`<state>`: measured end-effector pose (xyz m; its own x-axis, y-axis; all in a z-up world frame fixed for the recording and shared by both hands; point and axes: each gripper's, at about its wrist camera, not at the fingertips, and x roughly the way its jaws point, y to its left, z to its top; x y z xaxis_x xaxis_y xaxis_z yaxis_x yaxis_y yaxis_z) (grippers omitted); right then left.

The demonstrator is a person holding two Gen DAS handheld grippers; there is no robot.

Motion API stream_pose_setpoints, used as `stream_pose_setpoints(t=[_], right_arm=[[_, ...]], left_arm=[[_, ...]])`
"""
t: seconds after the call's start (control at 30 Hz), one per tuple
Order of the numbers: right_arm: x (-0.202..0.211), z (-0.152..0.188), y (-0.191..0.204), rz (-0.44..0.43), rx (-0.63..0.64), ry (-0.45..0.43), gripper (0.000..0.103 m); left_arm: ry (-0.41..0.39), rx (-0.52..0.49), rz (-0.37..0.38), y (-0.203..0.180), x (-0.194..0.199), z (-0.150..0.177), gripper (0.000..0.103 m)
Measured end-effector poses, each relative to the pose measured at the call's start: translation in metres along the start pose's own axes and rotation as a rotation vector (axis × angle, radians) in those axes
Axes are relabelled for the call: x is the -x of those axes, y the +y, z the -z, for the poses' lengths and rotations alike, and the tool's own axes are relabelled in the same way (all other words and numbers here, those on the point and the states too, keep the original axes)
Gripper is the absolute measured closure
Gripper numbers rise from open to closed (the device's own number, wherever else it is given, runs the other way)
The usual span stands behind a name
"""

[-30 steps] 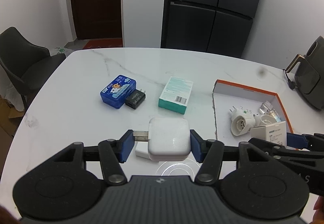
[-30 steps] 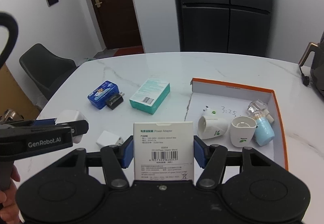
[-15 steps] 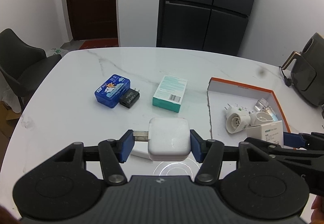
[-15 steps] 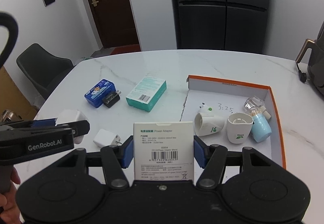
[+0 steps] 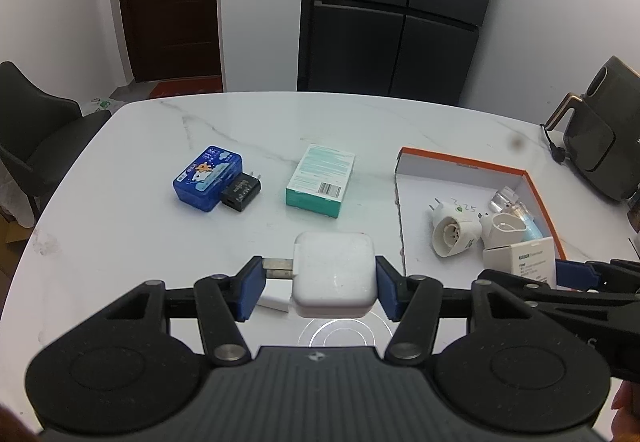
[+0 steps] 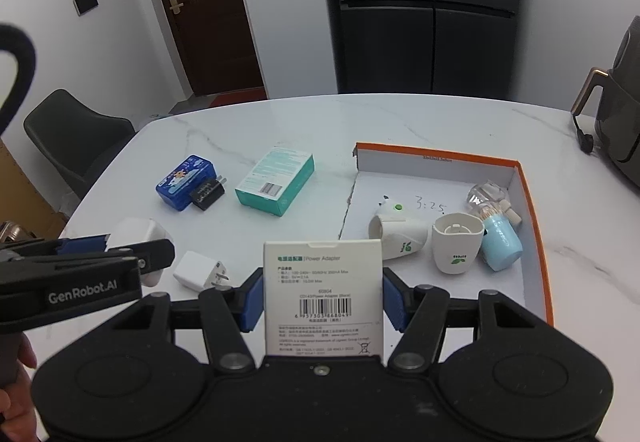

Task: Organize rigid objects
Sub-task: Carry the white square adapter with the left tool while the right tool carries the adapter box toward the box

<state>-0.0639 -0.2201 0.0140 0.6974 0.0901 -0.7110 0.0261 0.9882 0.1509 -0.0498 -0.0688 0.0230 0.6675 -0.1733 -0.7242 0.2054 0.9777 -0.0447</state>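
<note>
My left gripper [image 5: 320, 288] is shut on a white square charger [image 5: 334, 274], its metal prongs against the left pad, held just above the white marble table [image 5: 120, 242]. My right gripper [image 6: 323, 302] is shut on a white power adapter box [image 6: 322, 282], label facing the camera, near the front left corner of the orange-rimmed tray [image 6: 440, 158]. The tray holds two white plug-in devices [image 6: 400, 234] and a light blue bottle [image 6: 500, 242]. From the right wrist view the left gripper [image 6: 120, 246] appears at the far left with its charger [image 6: 136, 232].
On the table lie a small white charger [image 6: 196, 272], a blue box [image 5: 208, 178] with a black adapter [image 5: 240, 194] against it, and a teal box [image 5: 320, 182]. A dark chair [image 5: 32, 130] stands left, an air fryer [image 5: 596, 134] right, a black fridge [image 5: 392, 22] behind.
Both views have shifted only slightly. Each gripper keeps the same hold on its object.
</note>
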Motion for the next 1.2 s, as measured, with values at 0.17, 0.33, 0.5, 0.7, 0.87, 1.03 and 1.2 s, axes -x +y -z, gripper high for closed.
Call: stream_pose_setpoints(t=[0.17,0.33,0.5,0.7,0.87,1.03,1.2], right_arm=[[0.002,0.001,-0.002,0.008,-0.004,-0.002,0.032],[0.005,0.001,-0.005,0.013,-0.008,-0.006,0.032],[0.009,0.002,-0.009,0.020,-0.018,-0.010,0.032],[0.013,0.006,-0.017,0.033,-0.030,-0.011,0.032],[0.018,0.009,-0.026,0.046,-0.043,-0.013,0.032],[0.024,0.012,-0.036,0.062,-0.059,-0.017,0.032],[0.031,0.015,-0.045,0.075,-0.079,-0.022,0.032]], left_arm=[[0.001,-0.006,0.007,-0.003,0.001,0.001,0.045],[-0.001,-0.013,0.015,-0.007,0.002,0.002,0.045],[-0.004,-0.020,0.025,-0.012,0.003,0.002,0.045],[-0.003,-0.037,0.040,-0.021,0.004,0.004,0.045],[-0.002,-0.051,0.055,-0.031,0.004,0.005,0.045],[-0.002,-0.066,0.071,-0.041,0.006,0.007,0.045],[-0.001,-0.085,0.091,-0.052,0.007,0.009,0.045]])
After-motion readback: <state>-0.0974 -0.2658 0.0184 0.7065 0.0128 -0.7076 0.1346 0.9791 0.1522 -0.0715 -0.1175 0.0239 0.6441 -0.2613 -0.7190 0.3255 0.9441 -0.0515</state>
